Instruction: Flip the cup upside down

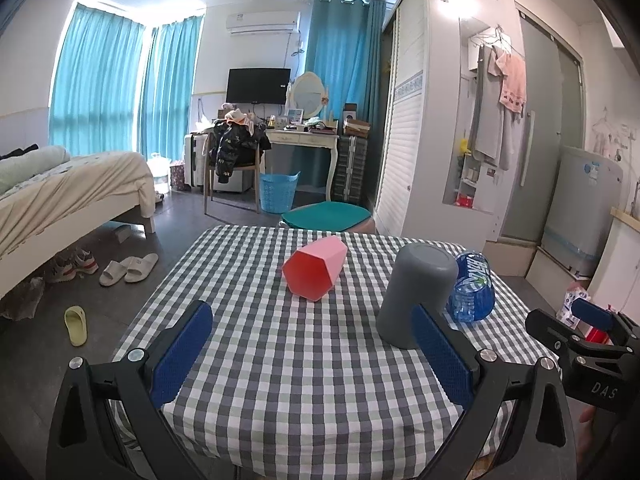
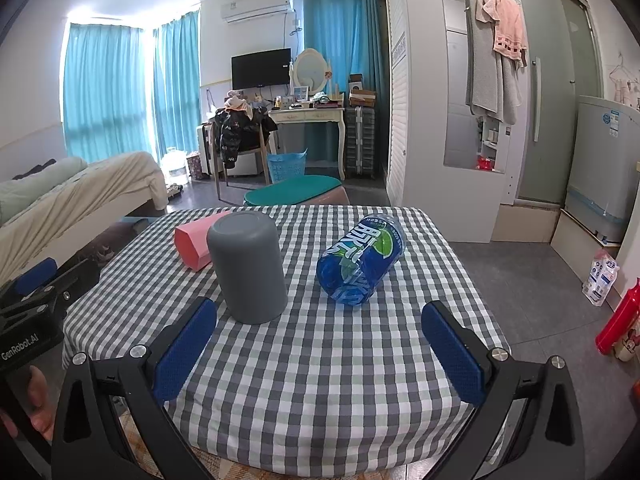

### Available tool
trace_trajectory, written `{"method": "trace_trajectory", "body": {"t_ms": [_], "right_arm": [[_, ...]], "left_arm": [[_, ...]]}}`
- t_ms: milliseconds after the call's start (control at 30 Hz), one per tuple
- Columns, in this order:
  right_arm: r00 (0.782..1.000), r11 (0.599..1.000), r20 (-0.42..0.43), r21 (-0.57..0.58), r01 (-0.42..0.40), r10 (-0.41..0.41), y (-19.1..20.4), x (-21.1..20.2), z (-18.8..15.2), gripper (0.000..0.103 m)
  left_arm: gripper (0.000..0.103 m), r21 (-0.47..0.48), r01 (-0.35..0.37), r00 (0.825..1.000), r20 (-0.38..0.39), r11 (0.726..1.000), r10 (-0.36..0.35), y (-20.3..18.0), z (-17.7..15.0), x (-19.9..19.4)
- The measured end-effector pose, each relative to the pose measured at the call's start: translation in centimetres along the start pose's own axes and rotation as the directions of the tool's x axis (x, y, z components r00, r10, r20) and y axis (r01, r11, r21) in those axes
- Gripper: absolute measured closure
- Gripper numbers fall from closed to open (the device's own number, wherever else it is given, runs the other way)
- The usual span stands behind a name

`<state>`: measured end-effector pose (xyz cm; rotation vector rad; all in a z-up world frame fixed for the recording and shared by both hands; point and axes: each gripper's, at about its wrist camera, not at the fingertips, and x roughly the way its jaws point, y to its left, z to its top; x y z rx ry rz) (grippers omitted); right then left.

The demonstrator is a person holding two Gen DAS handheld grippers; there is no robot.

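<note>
A grey cup [image 1: 416, 294] stands mouth down on the checked table [image 1: 280, 360]; it also shows in the right wrist view [image 2: 250, 266]. A pink hexagonal cup [image 1: 314, 274] lies on its side, mouth toward me, and shows behind the grey cup in the right wrist view [image 2: 196, 246]. My left gripper [image 1: 312, 344] is open and empty; its right finger sits just in front of the grey cup. My right gripper [image 2: 320, 340] is open and empty, short of the grey cup and a blue bottle [image 2: 362, 260].
The blue bottle [image 1: 472, 290] lies on its side right of the grey cup. A teal-cushioned stool [image 1: 324, 216] stands beyond the table's far edge. A bed [image 1: 68, 188] is at the left. A red bottle [image 2: 618, 316] stands on the floor at the right.
</note>
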<state>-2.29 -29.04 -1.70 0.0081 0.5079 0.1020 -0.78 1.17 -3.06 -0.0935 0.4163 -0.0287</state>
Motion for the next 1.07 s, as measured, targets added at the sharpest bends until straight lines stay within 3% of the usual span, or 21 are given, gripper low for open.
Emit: {"method": "trace_trajectory", "body": {"t_ms": [1067], "right_arm": [[1.0,1.0,-0.007,-0.004,-0.002,0.002,0.15,0.12,-0.15,0.0]], "left_arm": [[0.0,0.011,0.008,1.0,0.002,1.0,-0.008,-0.73,-0.51,0.07]]}}
